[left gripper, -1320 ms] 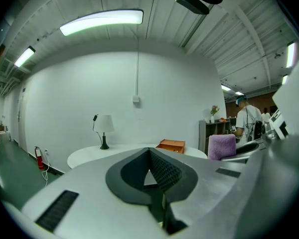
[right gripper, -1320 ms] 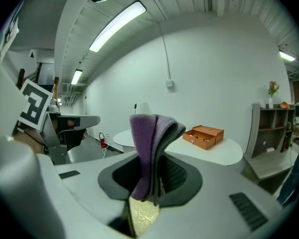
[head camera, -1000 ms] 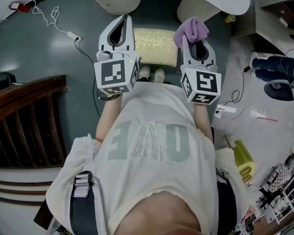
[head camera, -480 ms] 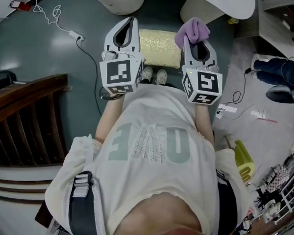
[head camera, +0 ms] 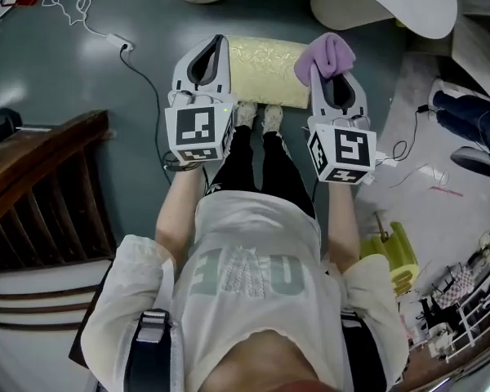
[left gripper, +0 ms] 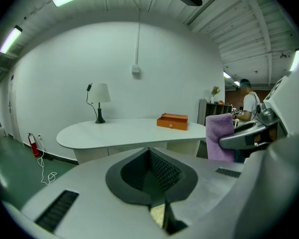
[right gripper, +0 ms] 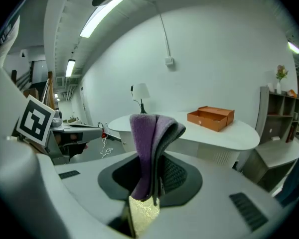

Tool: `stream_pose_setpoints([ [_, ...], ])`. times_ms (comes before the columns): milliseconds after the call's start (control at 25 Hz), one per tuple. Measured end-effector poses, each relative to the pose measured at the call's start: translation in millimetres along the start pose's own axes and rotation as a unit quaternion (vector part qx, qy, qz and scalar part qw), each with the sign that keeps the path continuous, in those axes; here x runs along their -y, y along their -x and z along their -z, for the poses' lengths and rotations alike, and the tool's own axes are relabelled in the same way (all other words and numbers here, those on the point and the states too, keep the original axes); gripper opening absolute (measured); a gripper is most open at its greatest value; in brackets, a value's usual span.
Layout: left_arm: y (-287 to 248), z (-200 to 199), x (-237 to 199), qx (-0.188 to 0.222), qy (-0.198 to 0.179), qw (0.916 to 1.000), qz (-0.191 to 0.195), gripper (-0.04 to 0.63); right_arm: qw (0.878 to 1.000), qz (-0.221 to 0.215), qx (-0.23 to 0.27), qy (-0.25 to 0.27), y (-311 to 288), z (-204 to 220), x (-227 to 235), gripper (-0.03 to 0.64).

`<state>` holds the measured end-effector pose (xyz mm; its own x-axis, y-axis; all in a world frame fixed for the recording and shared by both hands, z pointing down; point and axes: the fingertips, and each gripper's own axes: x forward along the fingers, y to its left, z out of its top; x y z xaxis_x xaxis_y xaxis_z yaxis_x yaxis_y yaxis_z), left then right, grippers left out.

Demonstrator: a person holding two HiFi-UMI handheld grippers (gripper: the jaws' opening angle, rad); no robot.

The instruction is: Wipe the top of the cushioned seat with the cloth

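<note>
The cushioned seat (head camera: pixel 269 64) is a pale yellow patterned pad on the floor, just ahead of the person's shoes (head camera: pixel 257 114). My left gripper (head camera: pixel 215 41) hangs over the seat's left end, shut with nothing in it. My right gripper (head camera: pixel 328 65) hangs over the right end, shut on a folded purple cloth (head camera: pixel 325 51). The cloth (right gripper: pixel 148 138) stands up out of the jaws in the right gripper view. A sliver of yellow seat (right gripper: pixel 143 213) shows below them. In the left gripper view the jaws meet, with the right gripper's cloth (left gripper: pixel 218 136) off to the right.
A white oval table (left gripper: pixel 119 131) carries a lamp (left gripper: pixel 98 101) and an orange box (left gripper: pixel 172 121) beyond the seat. A dark wooden stair railing (head camera: pixel 41 186) stands at the left. A white cable (head camera: pixel 106 39) trails on the floor. Another person's legs (head camera: pixel 465 113) are at the right.
The head view has tipped so the person's dark trousers now show and the table has slid to the top edge. Both grippers sit a little further along the seat's ends; the cloth stays held.
</note>
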<state>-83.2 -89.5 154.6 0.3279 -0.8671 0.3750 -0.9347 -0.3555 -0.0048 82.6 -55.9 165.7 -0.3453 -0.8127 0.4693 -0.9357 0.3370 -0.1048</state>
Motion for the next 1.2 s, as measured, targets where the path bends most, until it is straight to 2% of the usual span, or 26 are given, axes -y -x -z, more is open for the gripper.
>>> stream_pose_setpoints([
  [160,-33,66,-19,-0.023,-0.009,0.9997,-0.001,0.006,0.999,-0.014,-0.029,-0.012,-52,60,-2,0.092],
  [360,-63,138,-22,-0.028,0.014,0.9995,-0.009,0.006,0.998,-0.017,-0.05,-0.033,-95,138,0,0.092],
  [520,-80,181,-15,-0.032,0.022,0.9992,0.007,0.006,0.995,-0.012,-0.084,-0.055,-118,199,-7,0.092],
  [720,-85,225,-12,-0.04,0.019,0.999,-0.005,0.006,0.993,-0.019,-0.105,-0.049,-130,247,-9,0.092],
  [920,-77,243,-6,-0.047,0.005,0.9988,-0.015,0.006,0.99,-0.032,-0.132,-0.045,-122,274,-10,0.092],
  [1200,-78,237,-5,-0.043,0.012,0.9989,-0.011,0.006,0.987,-0.044,-0.156,-0.008,-127,277,-14,0.092],
])
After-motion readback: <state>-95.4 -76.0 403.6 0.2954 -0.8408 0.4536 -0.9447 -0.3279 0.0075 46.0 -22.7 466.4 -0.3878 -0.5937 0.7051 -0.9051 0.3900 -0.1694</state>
